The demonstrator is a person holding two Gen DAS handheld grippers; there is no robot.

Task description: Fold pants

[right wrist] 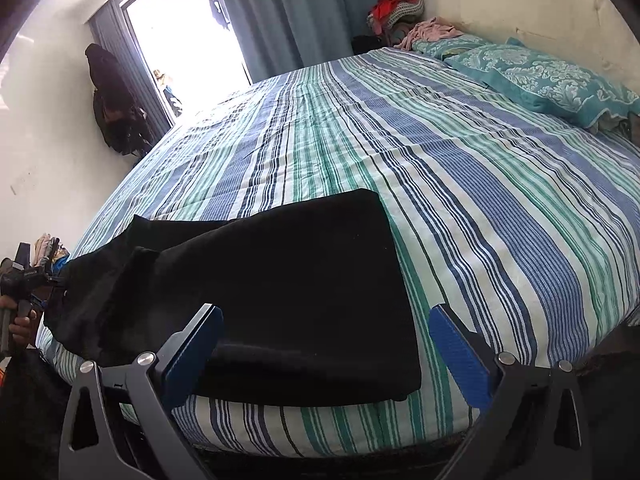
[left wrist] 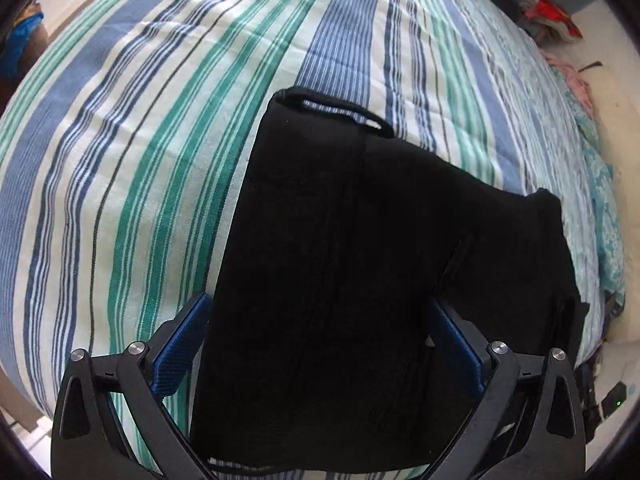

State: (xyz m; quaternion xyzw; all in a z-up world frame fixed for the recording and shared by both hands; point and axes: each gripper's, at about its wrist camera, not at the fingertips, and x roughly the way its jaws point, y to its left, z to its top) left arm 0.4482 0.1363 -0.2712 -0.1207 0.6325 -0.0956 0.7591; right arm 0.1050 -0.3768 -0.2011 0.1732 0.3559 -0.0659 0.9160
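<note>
Pants point(left wrist: 360, 260) are lying dark and partly folded on the striped bedspread point(left wrist: 140, 160), close to the near edge of the bed, well apart from the teal pillow point(right wrist: 552, 80) at the headboard end.

Left claw point(left wrist: 320, 340) is hanging over the pants, tilted steeply down, jaws spread wide. Cloth is showing between the blue pads point(left wrist: 180, 344), but the pads are not pressing it; you are holding nothing there. From this claw the pants' long axis is running straight away, with a looped edge of the garment at the far end.

Right claw point(right wrist: 326, 344) is sitting released too, jaws apart, at the bed edge over the square folded end of the pants. Nothing is gripped. From here the long axis is running off to the left, toward the loose, uneven end where your left hand point(right wrist: 20, 320) is showing.

Judgement: the loose end is needing the next fold, and your left hand is the nearer one. Bringing it along the long axis toward the square end is looking like the sensible move.
</note>
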